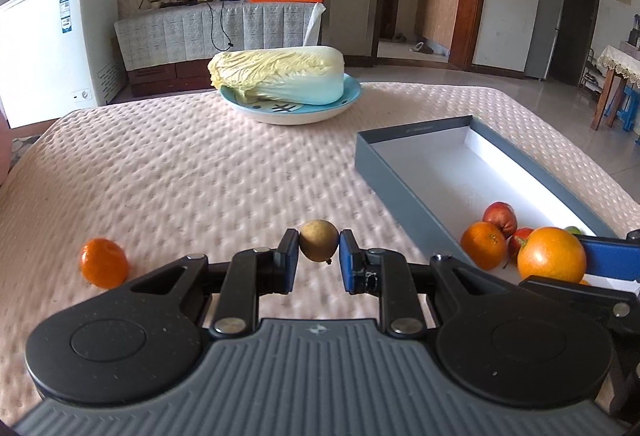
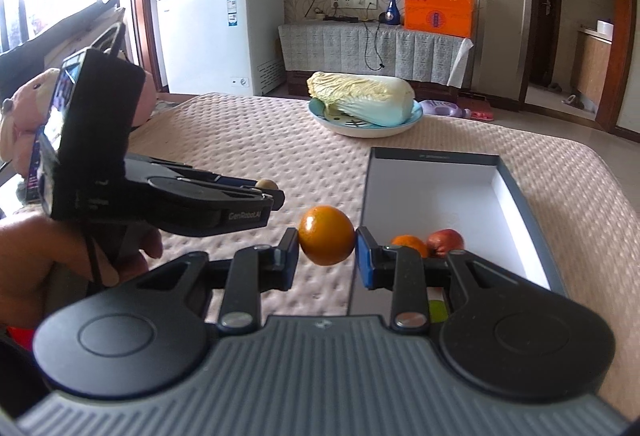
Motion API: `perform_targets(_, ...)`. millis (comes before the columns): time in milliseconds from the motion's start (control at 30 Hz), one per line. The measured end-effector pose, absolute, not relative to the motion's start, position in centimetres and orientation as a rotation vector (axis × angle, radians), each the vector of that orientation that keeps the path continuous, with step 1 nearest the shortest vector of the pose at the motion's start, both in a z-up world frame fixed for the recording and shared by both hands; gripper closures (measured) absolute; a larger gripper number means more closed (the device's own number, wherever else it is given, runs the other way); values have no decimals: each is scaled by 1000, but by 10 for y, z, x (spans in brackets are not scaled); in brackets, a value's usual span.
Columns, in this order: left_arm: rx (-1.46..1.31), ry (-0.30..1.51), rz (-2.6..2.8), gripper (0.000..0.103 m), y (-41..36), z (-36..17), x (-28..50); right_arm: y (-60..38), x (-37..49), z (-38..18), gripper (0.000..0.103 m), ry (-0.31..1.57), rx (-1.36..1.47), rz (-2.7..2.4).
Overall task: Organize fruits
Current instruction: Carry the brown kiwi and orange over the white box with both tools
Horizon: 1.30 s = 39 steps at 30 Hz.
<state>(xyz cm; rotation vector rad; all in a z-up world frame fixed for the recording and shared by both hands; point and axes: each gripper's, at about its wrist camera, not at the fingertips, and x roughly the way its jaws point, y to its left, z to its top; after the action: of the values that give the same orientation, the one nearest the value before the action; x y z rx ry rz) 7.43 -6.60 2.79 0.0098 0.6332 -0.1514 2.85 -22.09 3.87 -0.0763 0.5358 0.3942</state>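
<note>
So we've got both grippers loaded. Our left gripper [image 1: 319, 250] is pinching a small brownish fruit [image 1: 319, 245], held up off the tablecloth [image 1: 180, 176]. Our right gripper [image 2: 327, 246] is clamped on an orange [image 2: 327, 235], right by the near-left edge of the box [image 2: 532, 192].

The box is a grey tray with a white inside. In its near end there's a tangerine [image 1: 483, 245], two red apples [image 1: 500, 217] just behind it, and a bit of something green [image 2: 438, 310] we can't really make out. The far end of it is bare.

One more tangerine [image 1: 104, 263] sits loose on the cloth off to the left. Further back, the blue plate [image 1: 352, 98] holds a whole cabbage [image 1: 280, 76], lying on its side.
</note>
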Motion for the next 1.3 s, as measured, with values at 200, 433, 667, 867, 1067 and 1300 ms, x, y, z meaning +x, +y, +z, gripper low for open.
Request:
perform_targets(200, 2, 625, -172, 77, -79, 32, 77, -232, 27, 39, 70, 537, -71, 373)
perform_targets(433, 14, 611, -213, 77, -105, 34, 81, -249, 24, 35, 70, 554, -75, 341)
perform_targets(667, 24, 598, -251, 77, -131, 33, 90, -267, 21, 31, 70, 567, -75, 314)
perform_targets(867, 4, 602, -270, 77, -152, 31, 99, -277, 19, 28, 70, 580, -73, 299)
perform_targets(1067, 6, 603, -283, 77, -171, 28, 108, -283, 18, 25, 70, 592, -76, 299)
perform_targets(1300, 17, 610, -294, 77, -184, 24, 114, -291, 18, 25, 70, 595, -68, 295)
